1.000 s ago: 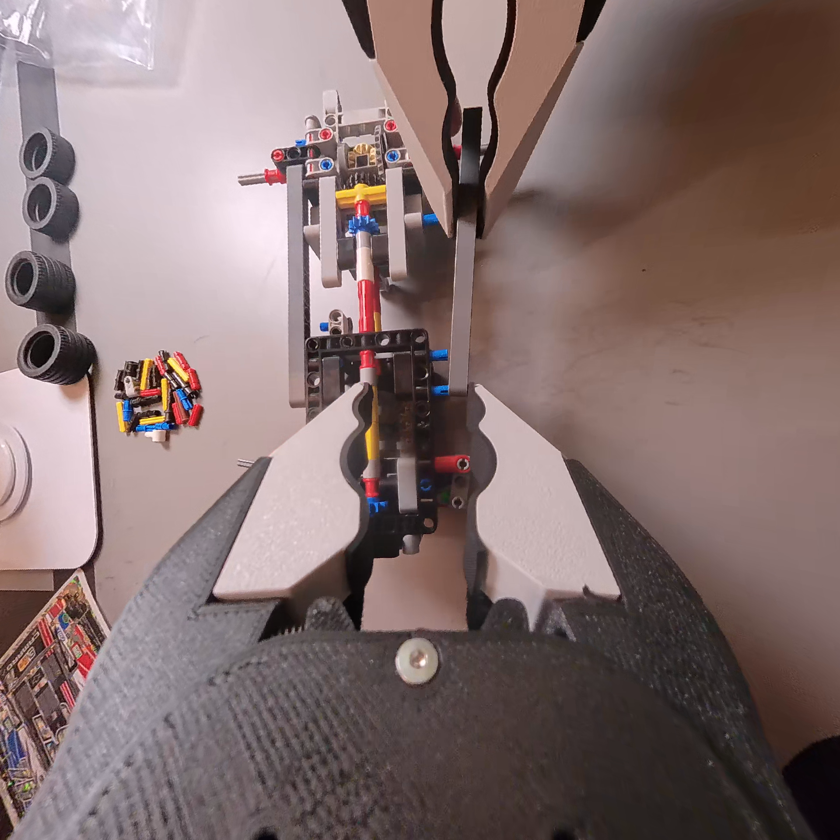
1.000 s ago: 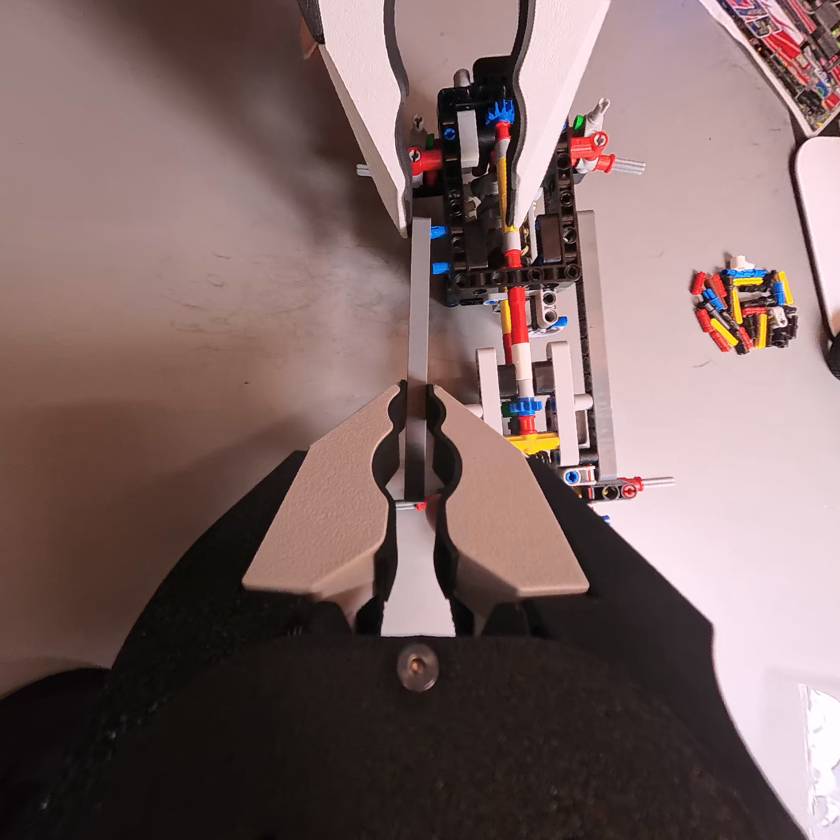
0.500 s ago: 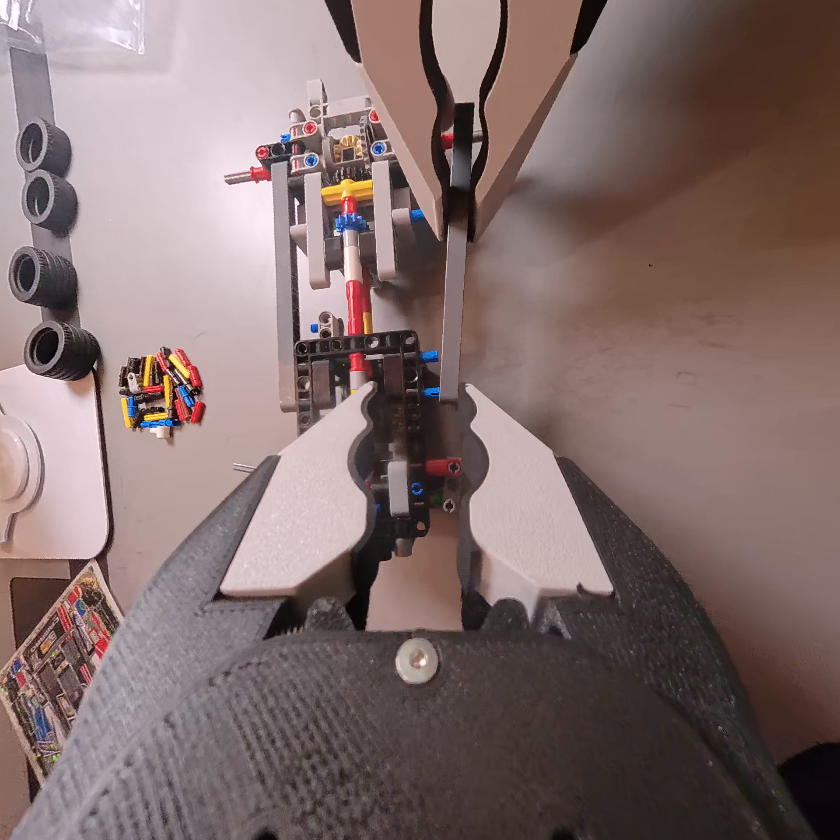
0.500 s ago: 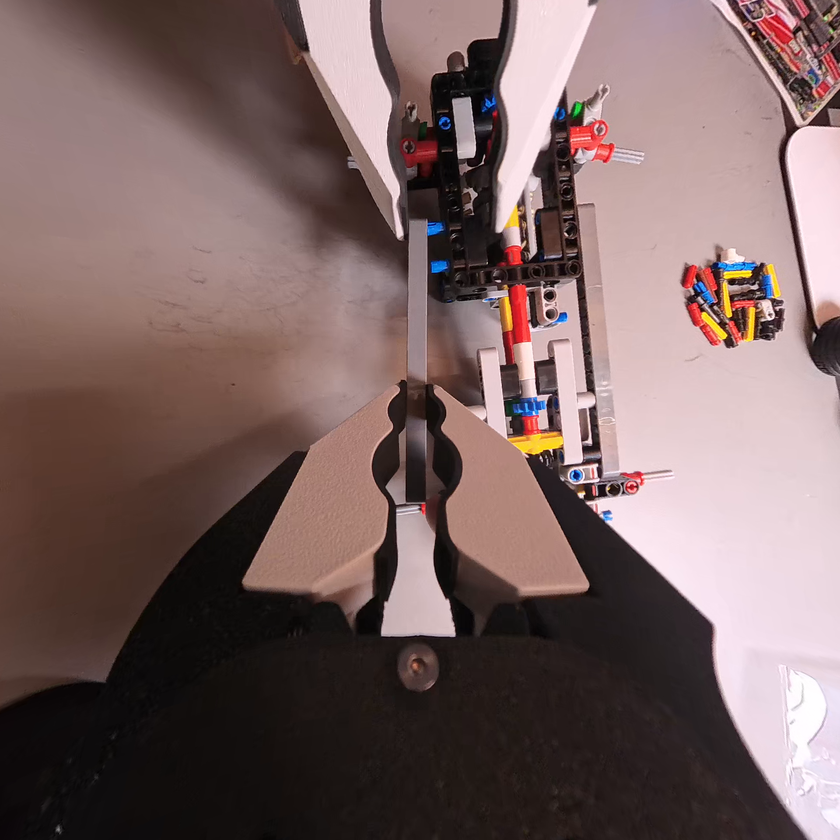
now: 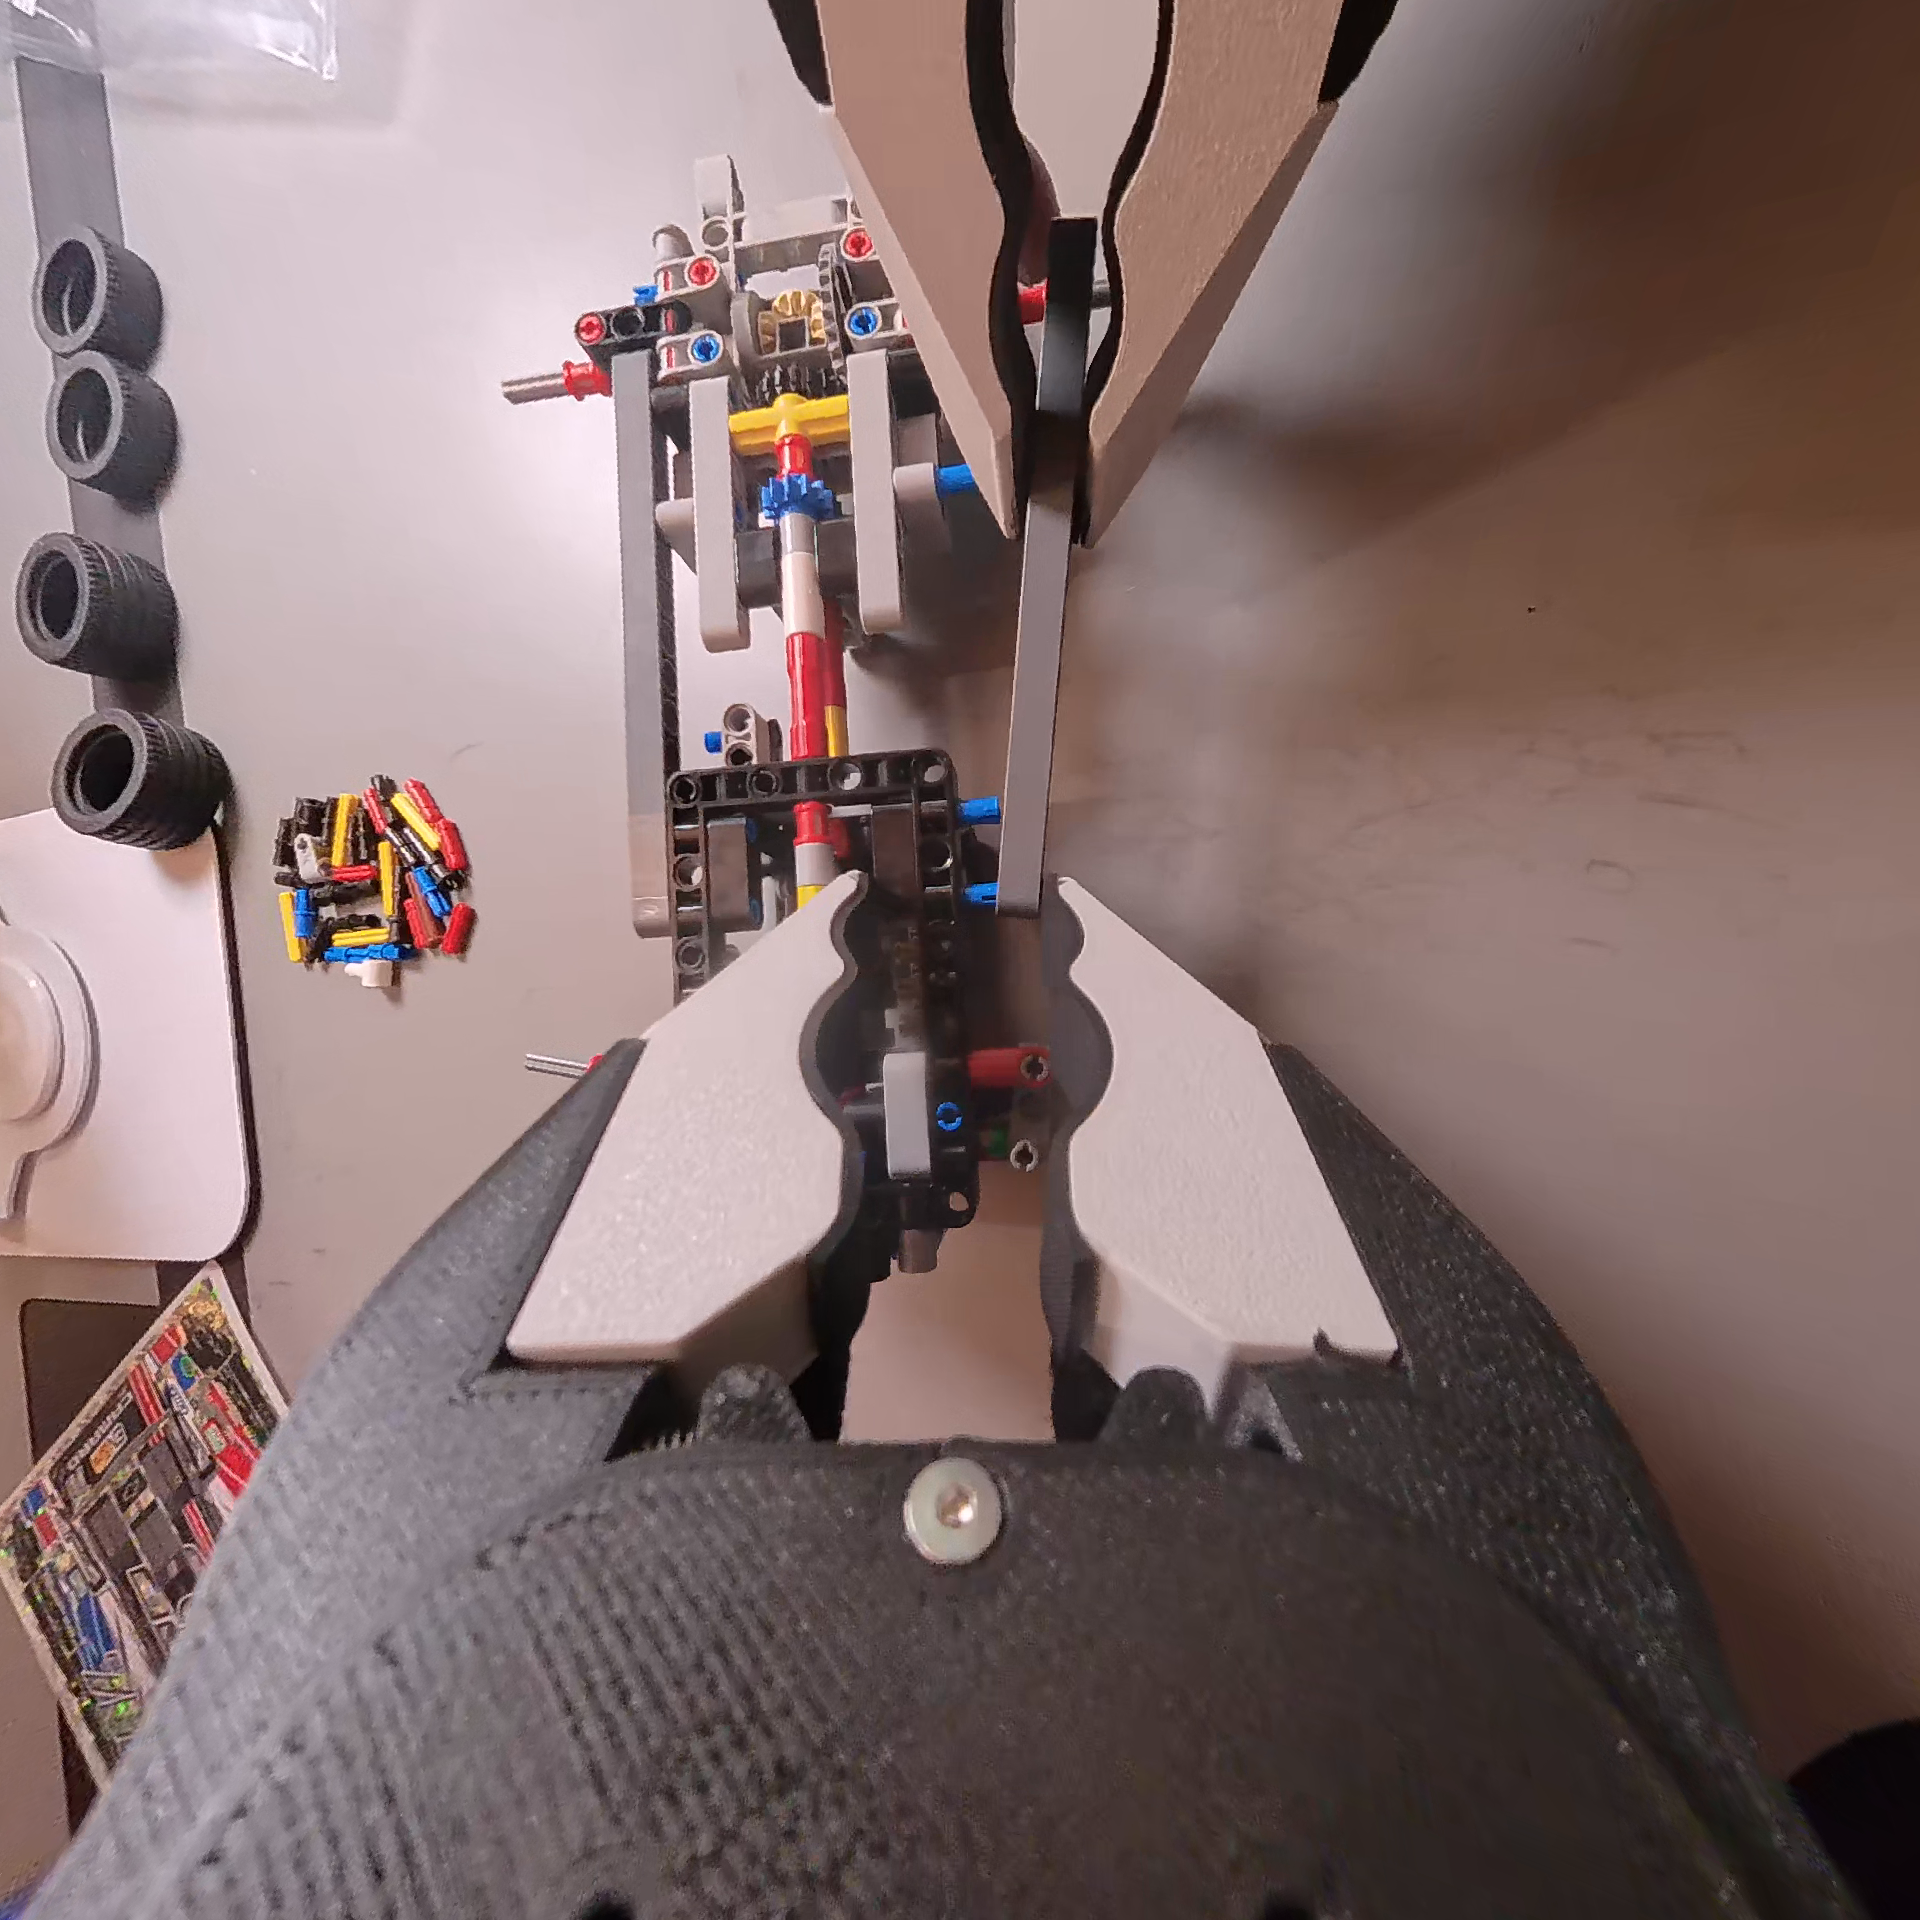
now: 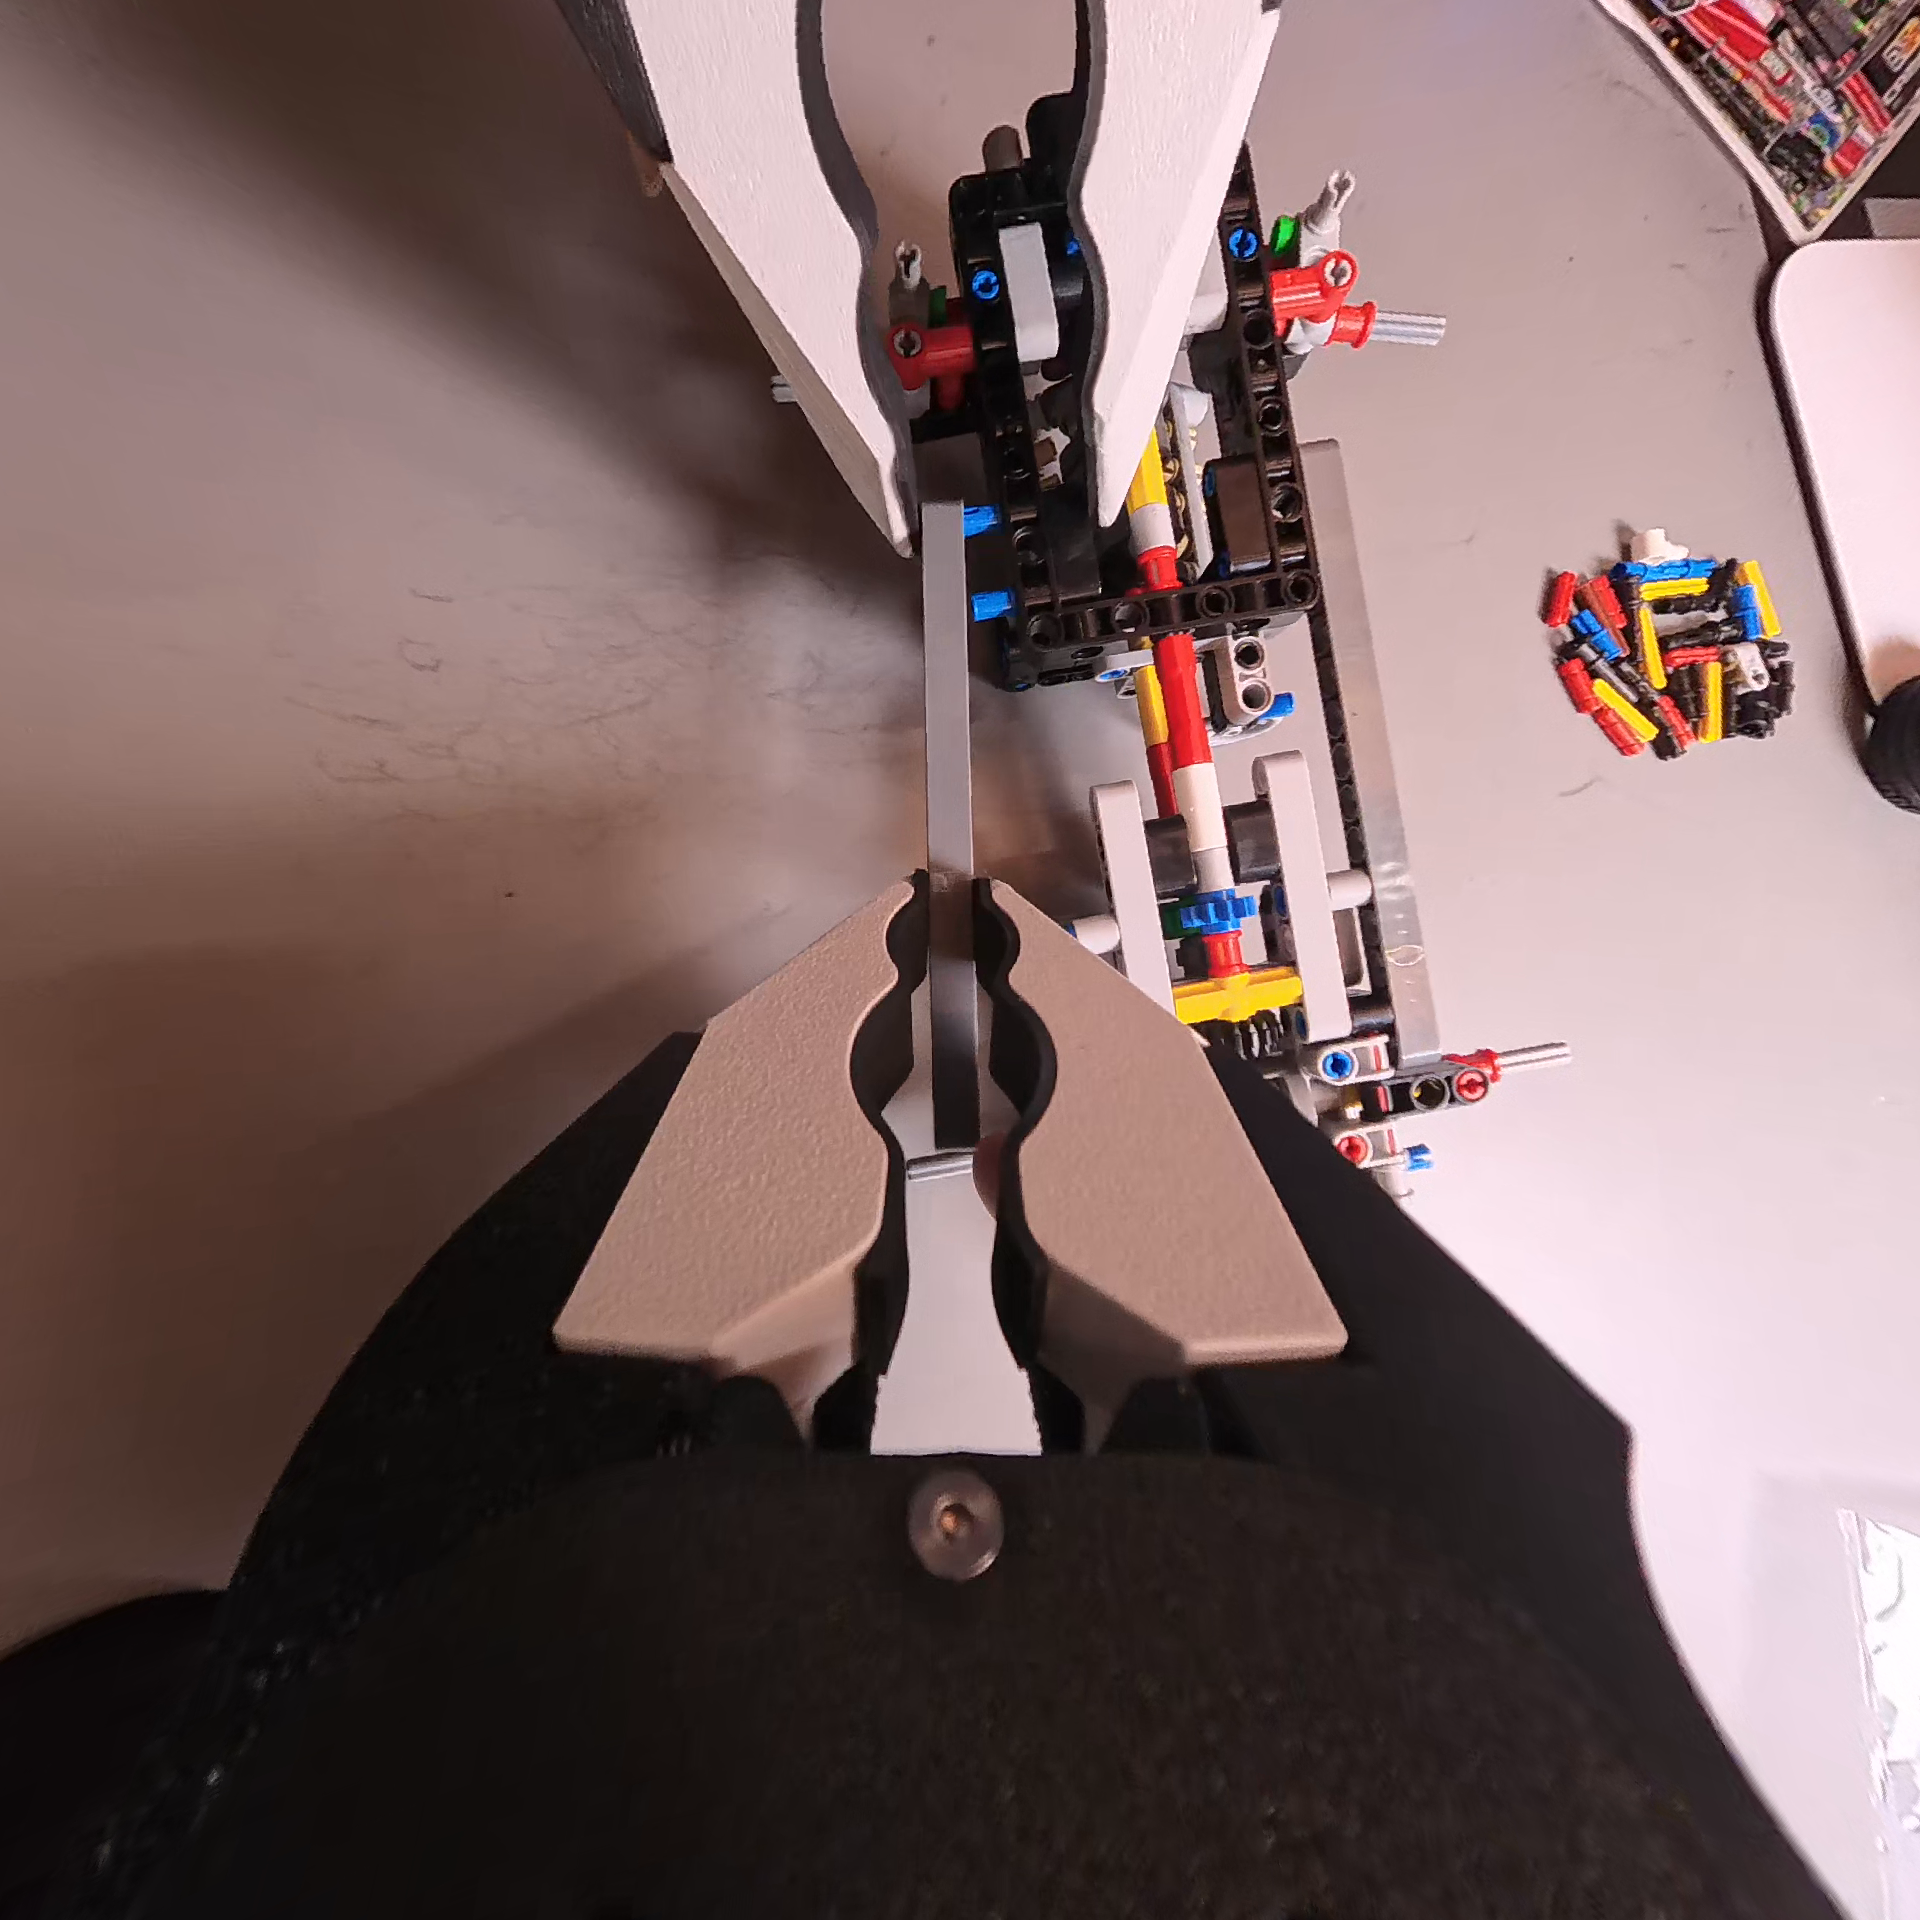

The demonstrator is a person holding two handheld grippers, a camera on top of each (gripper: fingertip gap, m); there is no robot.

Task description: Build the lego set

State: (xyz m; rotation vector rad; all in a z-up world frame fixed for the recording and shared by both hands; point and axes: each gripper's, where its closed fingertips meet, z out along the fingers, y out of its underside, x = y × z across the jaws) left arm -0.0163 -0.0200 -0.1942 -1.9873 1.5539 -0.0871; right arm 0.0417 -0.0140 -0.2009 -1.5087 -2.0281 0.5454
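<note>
A lego chassis (image 5: pixel 790 499) of grey, black, red and yellow parts lies on the grey table. My left gripper (image 5: pixel 958 904) is shut on its near black frame end. My right gripper (image 6: pixel 948 888) is shut on a long grey beam (image 6: pixel 945 707) and holds it alongside the chassis (image 6: pixel 1226 831). The beam's far end sits against the two blue pins (image 5: pixel 977 805) on the side of the black frame. In the left wrist view the right gripper (image 5: pixel 1047 530) comes in from the top with the beam (image 5: pixel 1034 707). In the right wrist view the left gripper (image 6: pixel 1003 525) comes in from the top.
Several black tyres (image 5: pixel 135 779) stand in a row at the left. A pile of small coloured pins (image 5: pixel 369 873) lies beside the chassis, also in the right wrist view (image 6: pixel 1668 665). A white tray (image 5: pixel 125 1039), an instruction booklet (image 5: pixel 125 1475) and a plastic bag (image 5: pixel 177 42) lie at the left. My right fingertips sit around 7 cm from my left ones.
My left gripper has slid forward along the chassis and narrowed onto the black frame. The beam in my right gripper has come slightly closer to the blue pins.
</note>
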